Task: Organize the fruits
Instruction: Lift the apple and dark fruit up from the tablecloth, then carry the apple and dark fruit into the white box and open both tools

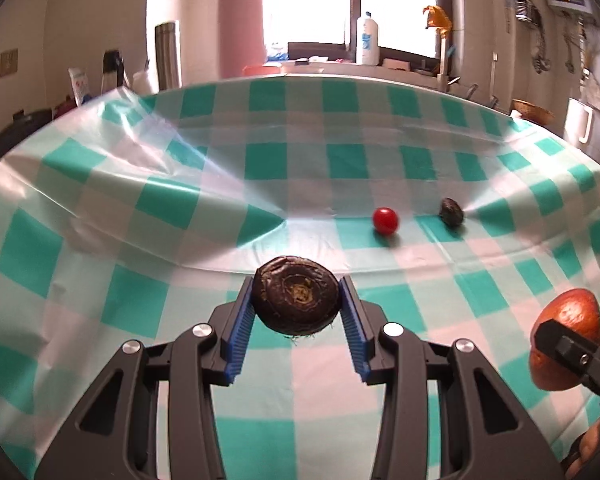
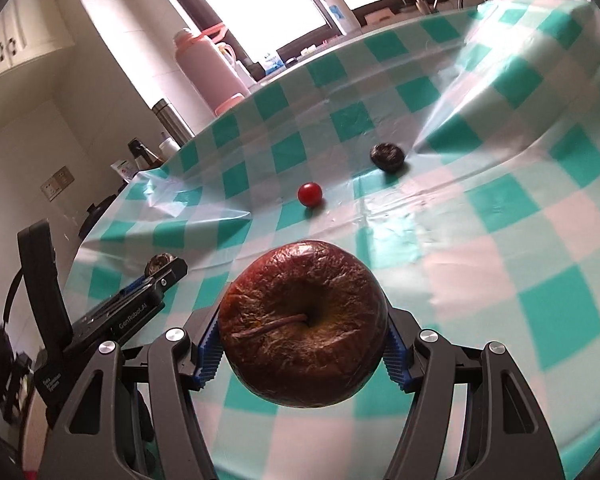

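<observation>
My left gripper (image 1: 298,300) is shut on a dark brown round fruit (image 1: 298,294) and holds it just above the checked tablecloth. My right gripper (image 2: 304,332) is shut on a wrinkled red-brown apple (image 2: 302,324), stem facing the camera; the apple also shows at the right edge of the left wrist view (image 1: 568,332). A small red tomato (image 1: 385,220) (image 2: 310,193) and a second dark wrinkled fruit (image 1: 451,211) (image 2: 387,156) lie on the cloth farther out. The left gripper shows at the left of the right wrist view (image 2: 166,270).
The table is covered by a green-and-white checked plastic cloth (image 1: 180,208) with raised creases. Behind the far edge stand a pink thermos (image 1: 242,24), a steel flask (image 1: 168,56), a white bottle (image 1: 367,38) and kitchen clutter by the window.
</observation>
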A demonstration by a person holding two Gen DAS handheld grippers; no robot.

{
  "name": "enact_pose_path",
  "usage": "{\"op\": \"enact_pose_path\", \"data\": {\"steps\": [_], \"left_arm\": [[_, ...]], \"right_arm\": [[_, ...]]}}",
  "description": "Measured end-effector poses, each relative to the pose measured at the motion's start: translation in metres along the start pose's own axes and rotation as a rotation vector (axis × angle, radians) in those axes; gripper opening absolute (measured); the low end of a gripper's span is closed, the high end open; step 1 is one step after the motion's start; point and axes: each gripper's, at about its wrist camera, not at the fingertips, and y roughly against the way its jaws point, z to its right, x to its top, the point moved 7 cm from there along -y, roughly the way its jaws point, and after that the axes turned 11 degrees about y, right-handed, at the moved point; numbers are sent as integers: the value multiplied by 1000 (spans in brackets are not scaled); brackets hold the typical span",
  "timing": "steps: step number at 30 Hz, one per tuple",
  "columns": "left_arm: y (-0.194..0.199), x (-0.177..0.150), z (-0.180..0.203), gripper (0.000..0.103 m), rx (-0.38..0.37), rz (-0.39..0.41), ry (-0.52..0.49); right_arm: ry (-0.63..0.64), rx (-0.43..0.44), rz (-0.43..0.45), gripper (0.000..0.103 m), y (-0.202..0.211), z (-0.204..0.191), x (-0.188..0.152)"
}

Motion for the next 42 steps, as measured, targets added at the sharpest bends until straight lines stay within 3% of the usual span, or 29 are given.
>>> {"op": "enact_pose_path", "data": {"steps": [17,24,33,38,42], "left_arm": [[80,-18,91,42,-92,94,-197],[103,-49,151,42,-186,75,-316],[128,-142,256,42,-396,-71,-560],[136,-200,302,42,-515,-203,-671],[134,-248,328,42,-588,-331,-755]], "right_arm": [[-13,-99,98,65,122,57,-37],[-35,-207,120,65,173,97,-66],[-115,-425,54,65,230,164,-139],[-114,-574,-50,64,245,197,-181],[-84,-667,-187,64,238,220,-210]]}}
